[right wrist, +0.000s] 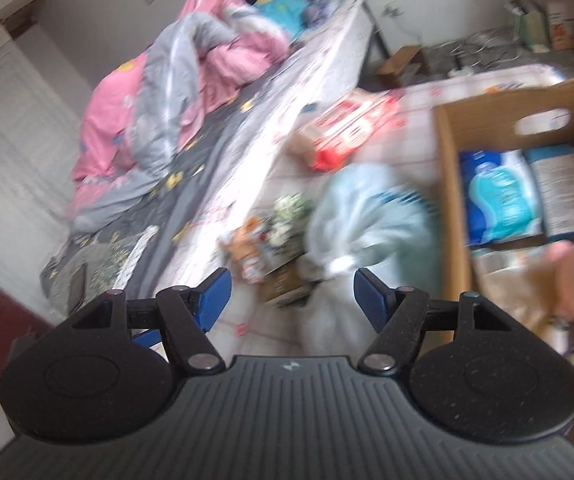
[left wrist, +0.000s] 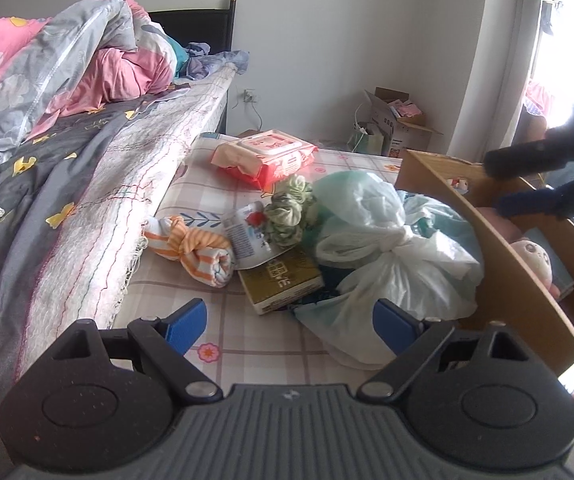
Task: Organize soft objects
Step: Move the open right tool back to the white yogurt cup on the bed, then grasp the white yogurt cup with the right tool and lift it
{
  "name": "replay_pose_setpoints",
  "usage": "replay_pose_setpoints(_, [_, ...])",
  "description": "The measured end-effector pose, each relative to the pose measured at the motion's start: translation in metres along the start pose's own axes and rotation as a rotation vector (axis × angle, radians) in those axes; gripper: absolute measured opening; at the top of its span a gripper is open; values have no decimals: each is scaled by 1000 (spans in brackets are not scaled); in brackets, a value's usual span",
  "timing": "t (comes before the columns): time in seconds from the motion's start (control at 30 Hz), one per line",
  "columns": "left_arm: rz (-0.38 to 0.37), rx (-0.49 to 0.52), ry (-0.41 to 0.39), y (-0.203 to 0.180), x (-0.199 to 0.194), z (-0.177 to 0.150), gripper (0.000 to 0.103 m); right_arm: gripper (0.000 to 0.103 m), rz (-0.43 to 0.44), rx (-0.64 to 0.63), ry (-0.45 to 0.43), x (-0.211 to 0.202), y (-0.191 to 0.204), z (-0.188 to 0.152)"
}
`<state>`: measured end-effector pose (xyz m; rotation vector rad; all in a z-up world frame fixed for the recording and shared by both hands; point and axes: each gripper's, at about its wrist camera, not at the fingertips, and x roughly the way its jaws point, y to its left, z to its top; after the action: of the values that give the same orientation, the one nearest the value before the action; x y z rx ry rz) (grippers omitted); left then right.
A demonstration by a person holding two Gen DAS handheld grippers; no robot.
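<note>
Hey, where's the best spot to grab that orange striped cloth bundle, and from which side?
Grip the orange striped cloth bundle at its knotted middle, probably from above with the open left gripper. The knot is the narrowest, firmest part; the fringed bedspread crowds one side, the printed pouch the other.

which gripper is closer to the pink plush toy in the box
Right. The right gripper reaches over the cardboard box wall just above the pink plush toy; the left gripper hovers over the table outside.

I see a table point(left wrist: 223, 344) with a checked flower cloth beside the bed point(left wrist: 87, 184). On it lie a striped cloth roll point(left wrist: 191, 248), a tied plastic bag point(left wrist: 387, 248), a red wipes pack point(left wrist: 267, 156) and a cardboard box point(left wrist: 499, 280).
</note>
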<state>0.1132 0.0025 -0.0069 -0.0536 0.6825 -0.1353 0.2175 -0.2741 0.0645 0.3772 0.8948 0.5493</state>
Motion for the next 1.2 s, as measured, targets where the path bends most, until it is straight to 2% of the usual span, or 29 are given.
replay_pose_setpoints(0.23, [48, 8, -35, 13, 16, 4, 89, 66, 77, -12, 116, 73, 39, -6])
replay_pose_setpoints(0.3, [49, 7, -46, 16, 23, 7, 86, 64, 74, -16, 138, 90, 44, -5])
replay_pose_setpoints(0.43, [55, 20, -57, 20, 46, 15, 73, 56, 72, -22, 188, 129, 50, 4])
replay_pose_setpoints(0.53, [39, 10, -44, 24, 66, 21, 62, 53, 52, -23, 210, 157, 49, 19])
replay_pose_setpoints(0.77, [-12, -20, 13, 29, 107, 30, 51, 48, -64, -19, 292, 225, 35, 48])
replay_pose_setpoints(0.93, [-28, -33, 31, 30, 123, 33, 51, 48, -87, -3, 225, 237, 20, 75])
replay_pose_setpoints(1.07, [-31, -48, 44, 31, 131, 36, 51, 48, -92, 13, 232, 247, 13, 86])
replay_pose_setpoints(1.2, [-33, -65, 53, 32, 136, 36, 51, 49, -80, -29, 196, 241, 27, 96])
